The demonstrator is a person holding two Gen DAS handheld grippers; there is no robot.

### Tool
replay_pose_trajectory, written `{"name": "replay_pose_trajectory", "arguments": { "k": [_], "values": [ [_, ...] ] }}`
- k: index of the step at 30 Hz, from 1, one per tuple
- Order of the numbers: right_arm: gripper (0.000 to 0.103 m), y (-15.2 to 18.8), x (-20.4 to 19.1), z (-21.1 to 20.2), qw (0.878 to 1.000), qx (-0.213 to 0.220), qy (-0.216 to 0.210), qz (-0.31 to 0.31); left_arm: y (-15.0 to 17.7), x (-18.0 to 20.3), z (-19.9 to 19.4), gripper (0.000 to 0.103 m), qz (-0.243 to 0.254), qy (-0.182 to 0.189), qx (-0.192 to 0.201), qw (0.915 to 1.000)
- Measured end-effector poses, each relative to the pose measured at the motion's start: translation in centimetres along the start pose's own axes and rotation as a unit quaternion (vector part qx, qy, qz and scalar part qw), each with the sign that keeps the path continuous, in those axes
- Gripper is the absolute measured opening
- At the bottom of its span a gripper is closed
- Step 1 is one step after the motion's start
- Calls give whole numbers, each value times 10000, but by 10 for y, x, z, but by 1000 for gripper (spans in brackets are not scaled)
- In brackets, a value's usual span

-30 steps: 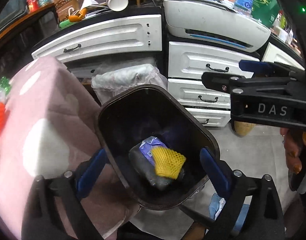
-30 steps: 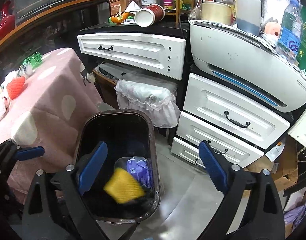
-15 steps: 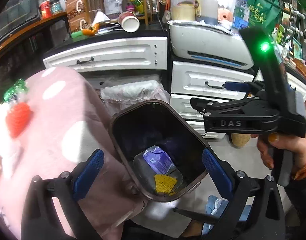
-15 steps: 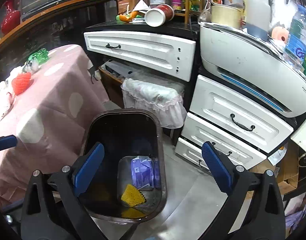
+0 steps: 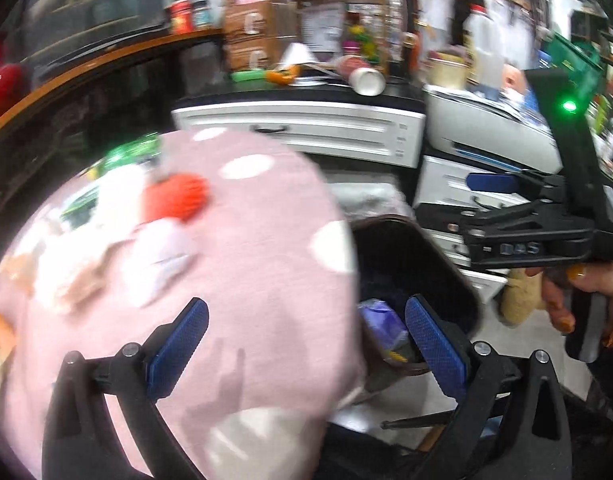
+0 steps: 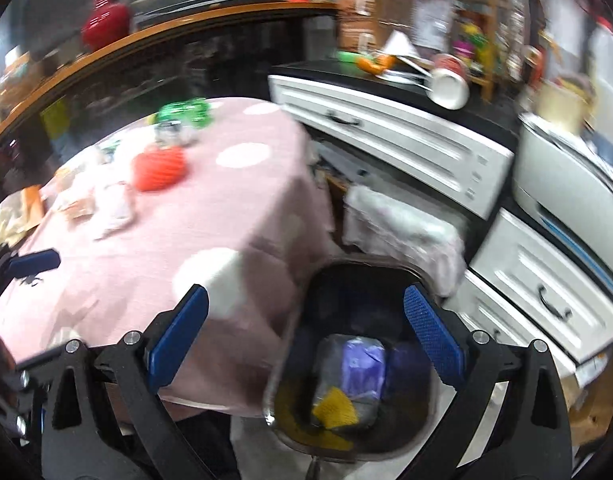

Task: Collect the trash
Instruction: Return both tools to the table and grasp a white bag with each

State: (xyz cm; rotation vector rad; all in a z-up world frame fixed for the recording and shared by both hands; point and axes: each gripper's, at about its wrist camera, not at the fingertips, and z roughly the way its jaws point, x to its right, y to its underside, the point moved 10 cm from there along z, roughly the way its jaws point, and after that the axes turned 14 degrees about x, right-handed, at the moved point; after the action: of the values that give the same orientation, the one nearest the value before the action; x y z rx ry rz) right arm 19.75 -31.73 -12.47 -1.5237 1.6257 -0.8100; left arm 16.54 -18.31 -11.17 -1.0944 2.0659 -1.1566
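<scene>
Pink dotted tabletop (image 6: 242,208) beside white drawers (image 6: 406,140), dark bin (image 6: 386,280) on the floor between them, trash (image 6: 106,204) and red net (image 6: 159,167) on the tabletop, yellow net (image 6: 333,403) in the bin, left claw (image 5: 306,348) and right claw (image 6: 306,340) spread, empty.

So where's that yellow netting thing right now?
In the right wrist view, the yellow netting lies at the bottom of the black bin, against a purple packet, beside the pink table.

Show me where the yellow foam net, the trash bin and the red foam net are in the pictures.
yellow foam net (image 6: 333,407), right wrist view, middle of its mesh inside the bin.
trash bin (image 6: 366,269), right wrist view, far rim.
red foam net (image 6: 159,168), right wrist view, centre, on the pink tablecloth.
</scene>
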Motion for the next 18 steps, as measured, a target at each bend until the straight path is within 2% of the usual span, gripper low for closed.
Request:
{"name": "replay_pose_trajectory", "arguments": {
  "k": [5,10,15,18],
  "values": [
    [97,-11,-56,14,9983,-83,-553,-135,8,-64,-17,98,-302,-543,24,9981],
    [97,-19,-112,25,9928,-64,-1136,-371,26,-137,-35,98,-783,-1206,-49,9896],
    [97,-26,-161,40,9859,-90,-1535,-656,40,-189,-44,97,-1374,-1540,-175,9783],
    [97,-28,-187,56,9816,-271,-1739,-744,43,-210,-46,97,-1717,-1548,-151,9728]
  ]
}}
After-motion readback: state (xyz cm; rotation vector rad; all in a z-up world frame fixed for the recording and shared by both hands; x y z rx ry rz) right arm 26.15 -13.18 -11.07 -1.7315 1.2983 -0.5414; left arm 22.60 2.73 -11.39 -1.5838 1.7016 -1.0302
